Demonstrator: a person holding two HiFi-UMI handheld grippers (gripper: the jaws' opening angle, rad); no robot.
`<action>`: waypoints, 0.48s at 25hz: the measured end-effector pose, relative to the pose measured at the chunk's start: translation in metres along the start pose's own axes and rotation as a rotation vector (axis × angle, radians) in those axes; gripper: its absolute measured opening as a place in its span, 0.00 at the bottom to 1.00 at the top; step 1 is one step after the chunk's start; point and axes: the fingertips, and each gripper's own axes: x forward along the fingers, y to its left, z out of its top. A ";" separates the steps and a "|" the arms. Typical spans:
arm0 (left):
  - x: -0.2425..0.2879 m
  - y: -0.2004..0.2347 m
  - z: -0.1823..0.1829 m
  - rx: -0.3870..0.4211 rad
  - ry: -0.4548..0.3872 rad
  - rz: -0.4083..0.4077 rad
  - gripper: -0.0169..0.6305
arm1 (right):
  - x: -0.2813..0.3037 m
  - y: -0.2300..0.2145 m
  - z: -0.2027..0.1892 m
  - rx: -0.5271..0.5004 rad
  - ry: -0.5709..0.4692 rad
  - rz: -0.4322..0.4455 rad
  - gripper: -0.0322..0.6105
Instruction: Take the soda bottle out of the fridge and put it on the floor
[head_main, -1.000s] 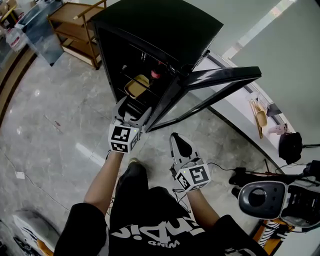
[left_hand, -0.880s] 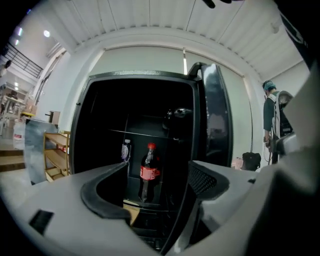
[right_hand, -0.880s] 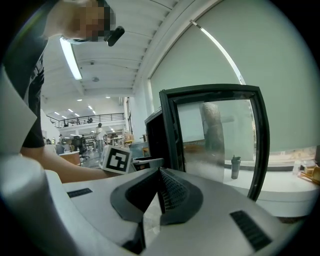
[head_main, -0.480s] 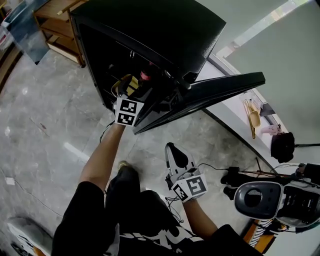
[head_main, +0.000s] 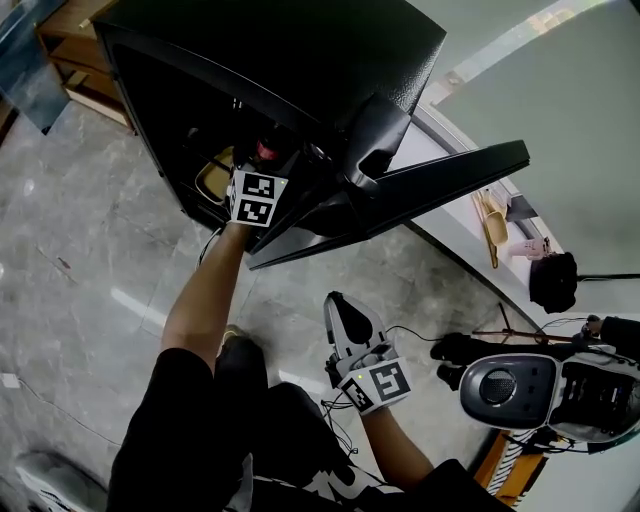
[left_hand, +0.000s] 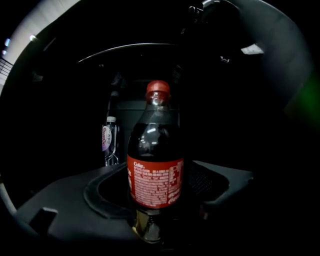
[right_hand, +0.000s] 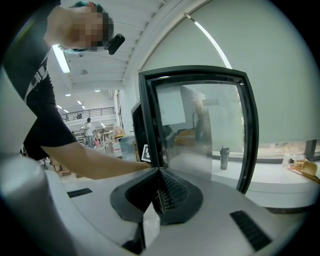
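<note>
Behind soda bottle (left_hand: 155, 170), small bottle (left_hand: 109, 145)

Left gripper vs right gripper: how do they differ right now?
The left gripper reaches into the fridge; the right gripper hangs outside, facing the open door. The left gripper's jaws stand apart around the soda bottle; the right gripper's are together, empty. Both carry marker cubes.

one fridge (head_main: 300, 60) with one door (head_main: 440, 175). inside it, two bottles: one soda bottle (left_hand: 156, 165) with a red cap, one small clear bottle (left_hand: 109, 145) with a purple label. one yellowish dish (head_main: 213, 175). two grippers: one left gripper (head_main: 256, 172), one right gripper (head_main: 337, 303). one wooden shelf unit (head_main: 85, 80).
</note>
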 end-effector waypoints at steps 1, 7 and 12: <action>0.002 0.000 0.000 -0.002 -0.002 -0.002 0.60 | -0.001 -0.001 -0.001 0.003 0.002 -0.005 0.09; 0.006 0.005 -0.003 0.005 -0.004 0.008 0.52 | 0.000 -0.003 -0.005 0.013 0.009 -0.020 0.09; -0.006 0.003 -0.003 0.032 -0.001 0.009 0.51 | 0.002 -0.003 -0.008 0.024 0.019 -0.024 0.09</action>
